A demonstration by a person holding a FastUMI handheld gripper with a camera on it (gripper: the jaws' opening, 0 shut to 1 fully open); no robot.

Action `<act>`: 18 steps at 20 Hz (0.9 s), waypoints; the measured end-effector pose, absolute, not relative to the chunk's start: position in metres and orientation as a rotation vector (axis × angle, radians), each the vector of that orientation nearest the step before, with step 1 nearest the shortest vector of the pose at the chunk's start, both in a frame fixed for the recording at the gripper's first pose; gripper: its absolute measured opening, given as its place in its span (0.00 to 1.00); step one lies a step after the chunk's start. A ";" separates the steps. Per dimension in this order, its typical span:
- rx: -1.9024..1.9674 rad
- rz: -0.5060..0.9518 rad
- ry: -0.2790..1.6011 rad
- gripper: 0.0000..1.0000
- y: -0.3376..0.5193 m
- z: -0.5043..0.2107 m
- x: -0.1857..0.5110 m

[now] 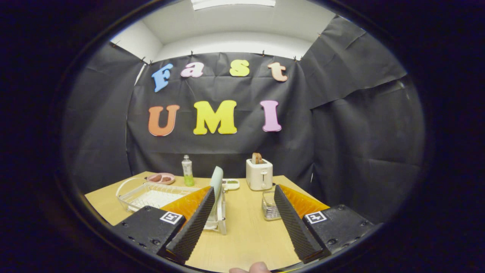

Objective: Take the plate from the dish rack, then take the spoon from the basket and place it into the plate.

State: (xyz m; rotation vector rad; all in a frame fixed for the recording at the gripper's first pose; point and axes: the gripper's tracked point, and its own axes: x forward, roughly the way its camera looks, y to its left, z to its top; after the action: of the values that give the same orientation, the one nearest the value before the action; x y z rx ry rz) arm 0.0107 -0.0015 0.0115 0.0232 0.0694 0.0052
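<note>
A pale green plate [217,181] stands on edge in a white dish rack [221,216], just ahead of the left finger and partly hidden by it. A small clear basket [269,206] with metal cutlery inside sits on the wooden table [244,227], right beside the right finger; I cannot make out the spoon itself. My gripper [242,199] is open, its two fingers spread wide above the table with nothing between them. The plate is slightly left of the gap.
A white wire-handled drying tray [149,197] lies to the left. At the back stand a pink dish [161,178], a green-and-clear bottle [187,170], a small white tray [231,184] and a white toaster [259,173] holding bread. A fingertip [254,268] shows at the near edge.
</note>
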 end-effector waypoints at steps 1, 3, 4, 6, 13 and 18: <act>0.020 0.019 0.086 1.00 -0.001 0.015 0.014; 0.014 0.039 0.105 1.00 -0.004 0.021 0.020; 0.014 0.042 0.113 1.00 -0.007 0.028 0.026; 0.009 0.062 0.131 1.00 -0.005 0.040 0.039; 0.053 0.180 0.220 1.00 0.031 0.091 0.101; 0.070 0.274 0.398 1.00 0.070 0.083 0.142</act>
State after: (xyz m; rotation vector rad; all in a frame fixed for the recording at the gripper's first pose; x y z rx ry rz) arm 0.1419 0.0699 0.0829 0.0700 0.3984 0.2741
